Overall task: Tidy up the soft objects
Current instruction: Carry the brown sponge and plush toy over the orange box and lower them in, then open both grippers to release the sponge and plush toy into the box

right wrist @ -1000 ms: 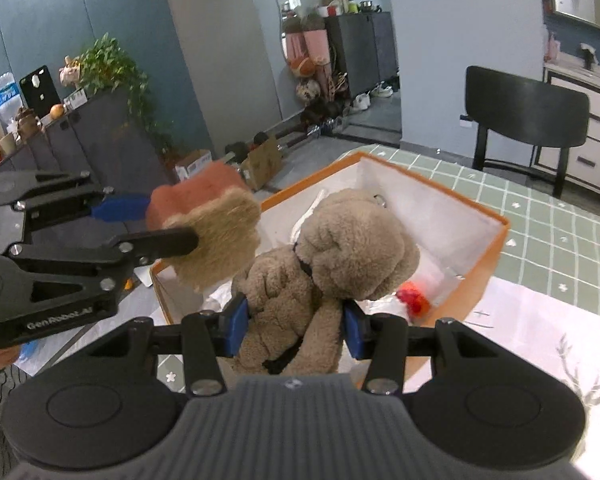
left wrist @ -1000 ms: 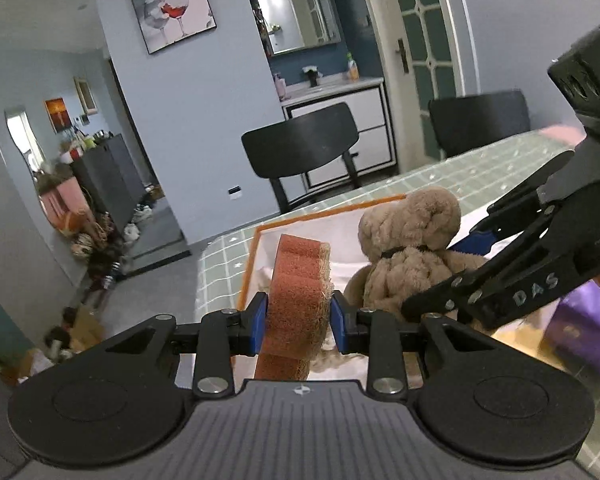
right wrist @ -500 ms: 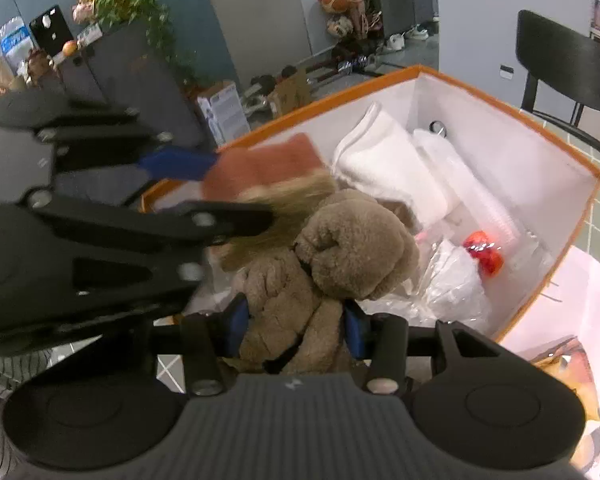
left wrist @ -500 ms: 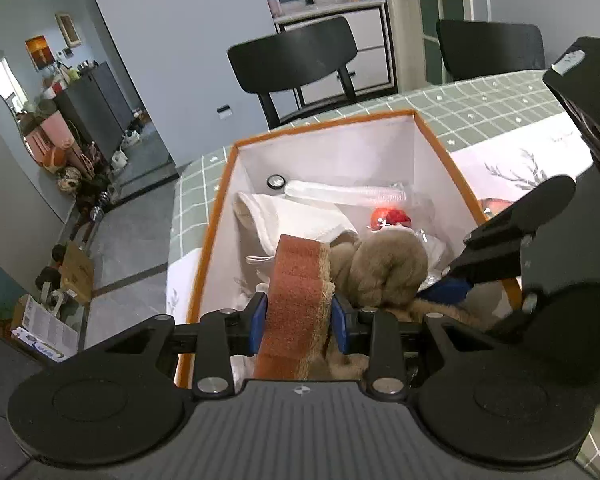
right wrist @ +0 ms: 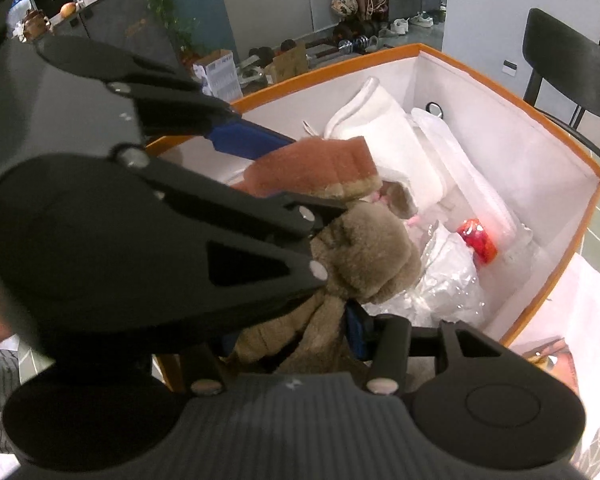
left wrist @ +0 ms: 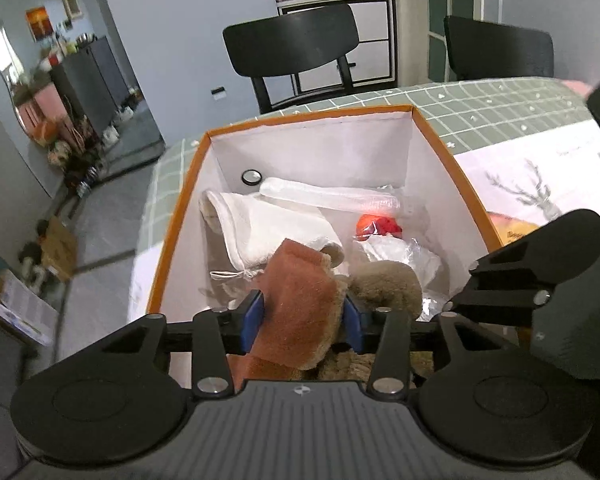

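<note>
Left gripper, bottom centre of its view: jaws have just been opening, rust-orange and tan scrubbing sponge slack between the pads, sagging. Light, squashy; best pinched across the flat faces. Right gripper: jaws have just eased out slightly, brown plush teddy bear between them over the box; contact unclear. Soft, floppy, grab the torso. Beyond: orange-rimmed white box on the green checked surface, holding a folded white cloth, clear plastic.
</note>
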The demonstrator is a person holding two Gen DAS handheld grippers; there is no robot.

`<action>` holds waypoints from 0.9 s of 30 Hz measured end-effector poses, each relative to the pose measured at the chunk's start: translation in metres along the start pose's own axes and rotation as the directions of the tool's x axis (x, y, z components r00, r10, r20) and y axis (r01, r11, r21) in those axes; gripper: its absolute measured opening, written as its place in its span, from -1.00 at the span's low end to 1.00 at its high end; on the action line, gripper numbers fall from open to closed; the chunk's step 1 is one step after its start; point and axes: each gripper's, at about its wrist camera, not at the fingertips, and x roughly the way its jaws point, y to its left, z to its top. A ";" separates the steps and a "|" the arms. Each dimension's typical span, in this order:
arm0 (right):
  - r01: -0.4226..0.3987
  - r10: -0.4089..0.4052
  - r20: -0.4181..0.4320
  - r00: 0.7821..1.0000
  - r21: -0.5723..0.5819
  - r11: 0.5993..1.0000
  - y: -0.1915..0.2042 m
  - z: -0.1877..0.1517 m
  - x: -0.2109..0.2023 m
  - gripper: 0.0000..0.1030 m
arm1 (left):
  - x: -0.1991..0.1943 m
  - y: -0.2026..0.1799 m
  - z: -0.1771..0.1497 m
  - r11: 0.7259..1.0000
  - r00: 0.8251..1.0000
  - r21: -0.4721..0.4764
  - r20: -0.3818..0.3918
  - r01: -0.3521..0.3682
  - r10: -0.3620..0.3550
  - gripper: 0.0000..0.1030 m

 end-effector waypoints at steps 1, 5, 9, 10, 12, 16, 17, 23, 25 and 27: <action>0.000 0.000 -0.004 1.000 -0.001 1.000 -0.001 -0.002 -0.002 0.03 | -0.001 0.002 -0.001 1.000 1.000 -0.013 -0.001 0.014 -0.014 0.08; -0.005 0.005 0.030 1.000 -0.014 1.000 -0.001 -0.007 -0.019 0.26 | -0.008 0.006 -0.005 0.999 1.000 -0.047 0.014 0.027 -0.027 0.11; 0.024 -0.024 0.092 0.995 -0.005 1.000 -0.003 -0.009 -0.041 0.64 | -0.022 0.005 -0.003 0.998 0.999 -0.046 0.023 0.030 -0.029 0.23; 0.039 -0.037 0.102 0.994 -0.009 0.999 -0.003 -0.010 -0.046 0.64 | -0.028 0.005 -0.003 0.998 0.999 -0.049 0.021 0.032 -0.031 0.27; 0.075 -0.072 0.115 0.991 -0.020 0.997 -0.002 -0.012 -0.056 0.64 | -0.034 0.001 0.000 0.998 0.998 -0.049 0.041 0.039 -0.037 0.29; 0.101 -0.097 0.134 0.986 -0.024 0.995 -0.002 -0.022 -0.073 0.64 | -0.057 -0.004 0.001 0.999 0.996 -0.042 0.089 0.026 -0.022 0.32; 0.104 -0.099 0.136 0.986 -0.023 0.994 -0.001 -0.025 -0.077 0.64 | -0.064 -0.005 0.001 0.999 0.995 -0.039 0.099 0.021 -0.017 0.32; 0.128 -0.121 0.164 0.979 -0.032 0.991 0.003 -0.046 -0.108 0.64 | -0.091 -0.017 -0.006 1.000 0.990 -0.016 0.140 0.018 -0.015 0.41; 0.137 -0.129 0.176 0.976 -0.033 0.990 0.004 -0.058 -0.121 0.64 | -0.099 -0.023 -0.012 1.000 0.988 -0.006 0.153 0.026 -0.025 0.41; 0.148 -0.139 0.184 0.973 -0.036 0.988 0.002 -0.068 -0.134 0.64 | -0.106 -0.030 -0.017 0.999 0.986 0.001 0.163 0.044 -0.043 0.41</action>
